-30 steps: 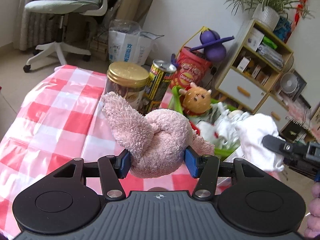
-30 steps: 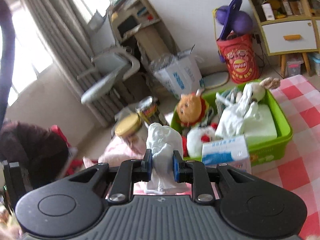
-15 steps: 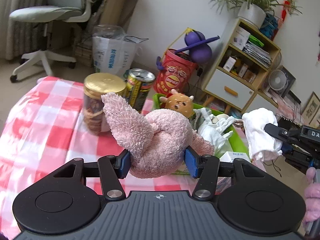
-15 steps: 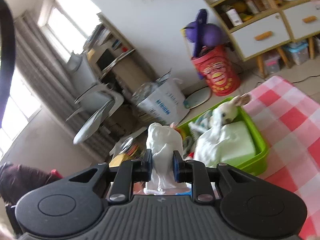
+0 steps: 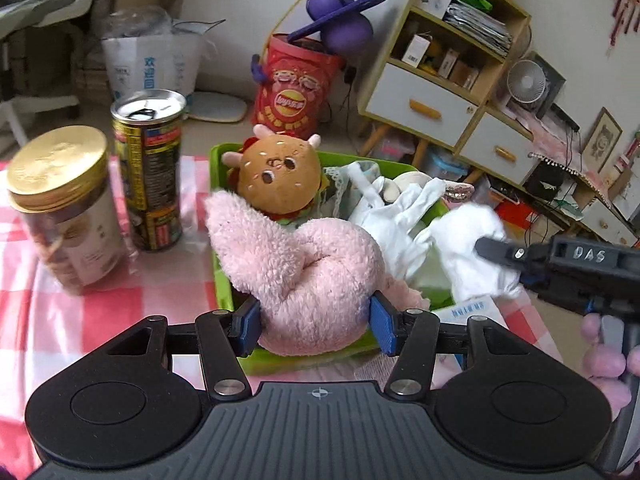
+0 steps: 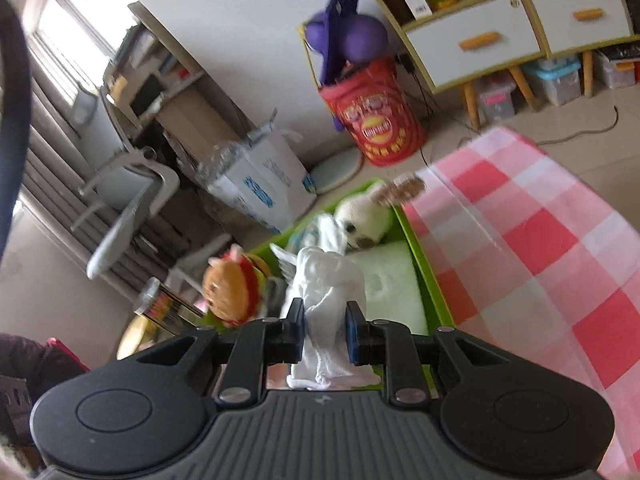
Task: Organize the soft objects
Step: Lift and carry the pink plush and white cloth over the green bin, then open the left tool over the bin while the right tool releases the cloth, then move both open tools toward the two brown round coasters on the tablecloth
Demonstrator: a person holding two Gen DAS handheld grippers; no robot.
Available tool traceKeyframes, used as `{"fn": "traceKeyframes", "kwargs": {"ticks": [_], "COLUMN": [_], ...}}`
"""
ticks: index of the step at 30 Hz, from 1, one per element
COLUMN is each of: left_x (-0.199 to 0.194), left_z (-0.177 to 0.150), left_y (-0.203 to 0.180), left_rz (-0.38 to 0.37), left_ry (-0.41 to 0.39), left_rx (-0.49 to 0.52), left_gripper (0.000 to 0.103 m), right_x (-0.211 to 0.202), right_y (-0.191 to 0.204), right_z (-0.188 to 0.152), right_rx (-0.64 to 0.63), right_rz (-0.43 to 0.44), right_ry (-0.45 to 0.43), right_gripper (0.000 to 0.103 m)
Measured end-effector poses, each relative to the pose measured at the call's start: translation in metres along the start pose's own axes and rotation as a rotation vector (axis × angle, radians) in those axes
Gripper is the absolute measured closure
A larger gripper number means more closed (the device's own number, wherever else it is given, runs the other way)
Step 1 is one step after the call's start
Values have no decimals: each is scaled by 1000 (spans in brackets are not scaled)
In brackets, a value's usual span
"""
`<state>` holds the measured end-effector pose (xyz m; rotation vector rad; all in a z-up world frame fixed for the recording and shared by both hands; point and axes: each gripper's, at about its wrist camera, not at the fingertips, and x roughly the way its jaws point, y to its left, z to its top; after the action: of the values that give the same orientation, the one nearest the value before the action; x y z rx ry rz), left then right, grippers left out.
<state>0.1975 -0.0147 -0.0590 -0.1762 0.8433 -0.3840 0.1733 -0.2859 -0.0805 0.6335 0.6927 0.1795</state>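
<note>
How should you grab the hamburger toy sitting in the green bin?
Pinch the hamburger plush across its round bun, coming down from above. It stands up higher than the white cloths beside it in the green bin, so its top and sides look free.

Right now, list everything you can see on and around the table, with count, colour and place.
pink plush towel: 1, pink, knotted, in the left gripper over the bin
white cloth: 1, white, in the right gripper over the bin
green bin: 1, green, on the table
burger plush: 1, tan, in the bin
white gloves: white, count unclear, in the bin
jar: 1, gold lid, table left
can: 1, black-yellow, beside the jar
checked tablecloth: 1, red-white
snack barrel: 1, red, floor
left gripper: 1, black
right gripper: 1, black
</note>
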Motion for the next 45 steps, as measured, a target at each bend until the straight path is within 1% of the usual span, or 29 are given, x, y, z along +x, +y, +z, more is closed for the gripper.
{"fn": "traceKeyframes", "kwargs": {"ticks": [2,4,7,9,11,14,15,16,18,19,21,23,28,30,32,33,36,39,42,45], "left_x": [6,12,21,19,10,-6,-14,-20,-35,-43,-62,-75,-101,-108,-112,-113,-113,-115,-115,-112], "left_z": [0,-1,-3,-4,-7,-14,-18,-20,-27,-31,-39,-45,-61,-67,-76,-80,-88,-96,-108,-119], "left_y": [4,5,4,1,-2,-4,-3,-2,0,0,1,1,5,8,12,14,20,25,31,38], "left_rz": [-15,-24,-17,-15,-16,8,14,11,21,27,52,74,115,138,152,152,183,216,219,235], "left_ry": [12,23,24,3,-31,-75,-91,-101,-98,-98,-102,-101,-81,-73,-84,-81,-50,-45,-38,-23], "left_rx": [-31,-30,-22,-19,-14,-8,-22,-31,-46,-44,-19,-2,29,37,23,17,5,7,29,41], "left_gripper": [48,48,47,45,41,27,22,22,20,19,16,13,9,7,5,5,5,5,5,5], "right_x": [7,13,17,16,10,0,-5,-10,-21,-26,-35,-46,-64,-68,-73,-74,-72,-71,-73,-69], "right_y": [-3,-5,-4,-3,0,2,3,4,5,5,7,11,25,28,29,29,27,25,22,19], "right_z": [-3,-4,-5,-6,-6,-4,-4,-4,-4,-5,-6,-10,-25,-32,-40,-44,-58,-69,-80,-91], "right_rx": [-9,-16,-17,-19,-36,-38,-38,-42,-44,-41,-35,-43,-102,-120,-130,-141,-182,-231,-272,-318], "right_rz": [-18,-34,-51,-52,-59,-50,-55,-59,-77,-86,-101,-114,-139,-157,-171,-171,-196,-231,-245,-272], "right_ry": [17,25,25,21,16,17,18,13,-7,-8,-1,0,5,16,19,23,51,78,87,109], "right_gripper": [103,103,103,103,102,95,86,78,73,73,72,69,58,57,54,50,49,49,45,44]}}
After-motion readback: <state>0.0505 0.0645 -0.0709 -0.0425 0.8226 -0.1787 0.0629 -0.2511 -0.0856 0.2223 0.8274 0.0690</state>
